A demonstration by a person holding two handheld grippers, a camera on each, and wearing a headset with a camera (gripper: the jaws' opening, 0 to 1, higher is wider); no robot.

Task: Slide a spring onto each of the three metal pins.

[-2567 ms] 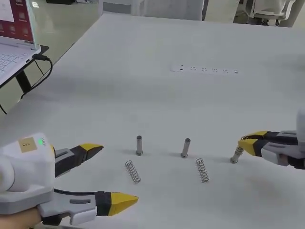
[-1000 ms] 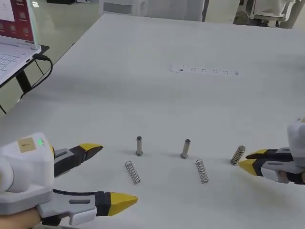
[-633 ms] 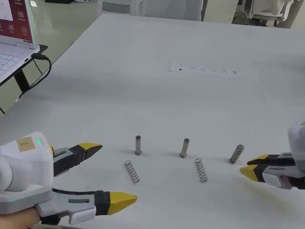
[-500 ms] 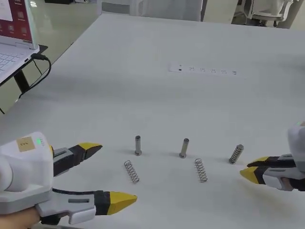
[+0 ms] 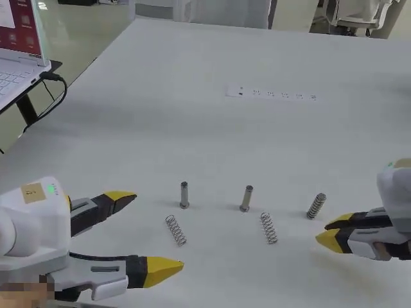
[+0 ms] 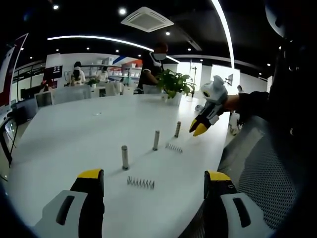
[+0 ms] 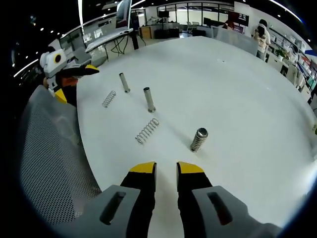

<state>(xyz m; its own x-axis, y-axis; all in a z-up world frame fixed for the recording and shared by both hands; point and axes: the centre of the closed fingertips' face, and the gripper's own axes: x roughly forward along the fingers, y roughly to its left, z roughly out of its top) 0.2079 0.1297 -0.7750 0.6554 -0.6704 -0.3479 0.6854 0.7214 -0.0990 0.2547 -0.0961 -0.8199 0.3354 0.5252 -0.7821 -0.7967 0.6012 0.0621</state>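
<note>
A coiled steel spring (image 7: 198, 139) stands upright, sleeved on its pin (image 7: 201, 132), just ahead of the barely parted right claw (image 7: 166, 168). The left claw (image 6: 153, 179) gapes wide, empty.

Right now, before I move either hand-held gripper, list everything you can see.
Table: one, white, under everything.
Bare pins: two, metal, upright, left and middle.
Sprung pin: one, metal, on the right, a spring already on it.
Loose springs: two, metal, lying just in front of the bare pins.
Power strip: one, white, far side of the table.
Laptop: one, pale, open, off the table's left edge.
Left hand-held gripper: yellow tips, wide open, empty.
Right hand-held gripper: yellow tips, narrowly open, empty, near the sprung pin.
</note>
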